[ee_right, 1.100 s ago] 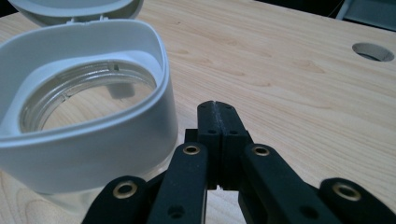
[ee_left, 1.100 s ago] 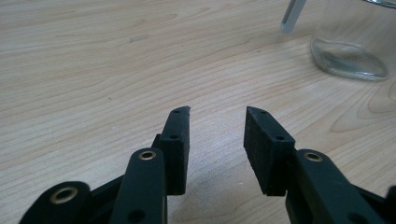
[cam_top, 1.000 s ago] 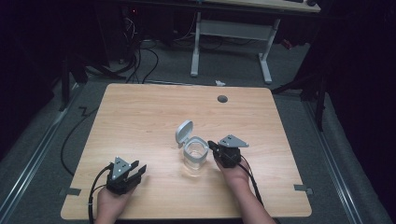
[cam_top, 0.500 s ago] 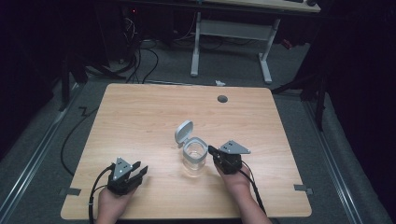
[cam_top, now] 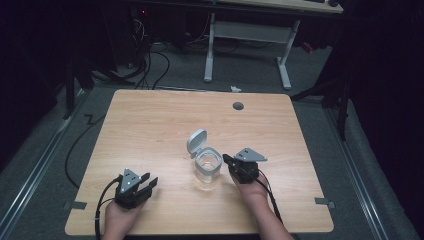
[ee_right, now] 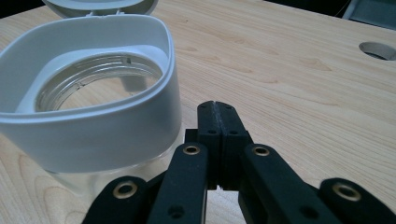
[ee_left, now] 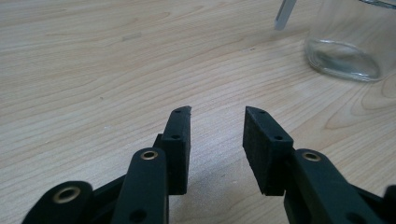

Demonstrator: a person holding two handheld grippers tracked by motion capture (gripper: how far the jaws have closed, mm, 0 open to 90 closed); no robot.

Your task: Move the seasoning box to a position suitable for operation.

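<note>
A clear glass jar (cam_top: 207,169) with a white collar (ee_right: 93,116) stands upright near the table's front middle, its grey-white flip lid (cam_top: 196,142) hinged open behind it. My right gripper (cam_top: 228,160) is just right of the jar, jaws pressed together with nothing between them; in the right gripper view its tips (ee_right: 217,108) sit beside the collar, close to it. My left gripper (cam_top: 148,180) rests at the front left, well apart from the jar, jaws open and empty. In the left gripper view (ee_left: 217,112) the jar's glass base (ee_left: 348,56) shows at the upper right.
The wooden table (cam_top: 150,125) has a round cable hole (cam_top: 238,106) near its far edge. Tape marks sit at the front corners (cam_top: 74,205). Cables trail from both grippers off the front edge. A white desk frame (cam_top: 247,37) stands on the floor behind.
My right gripper has dropped slightly lower and closer to the jar's right side. The left gripper and jar stay put.
</note>
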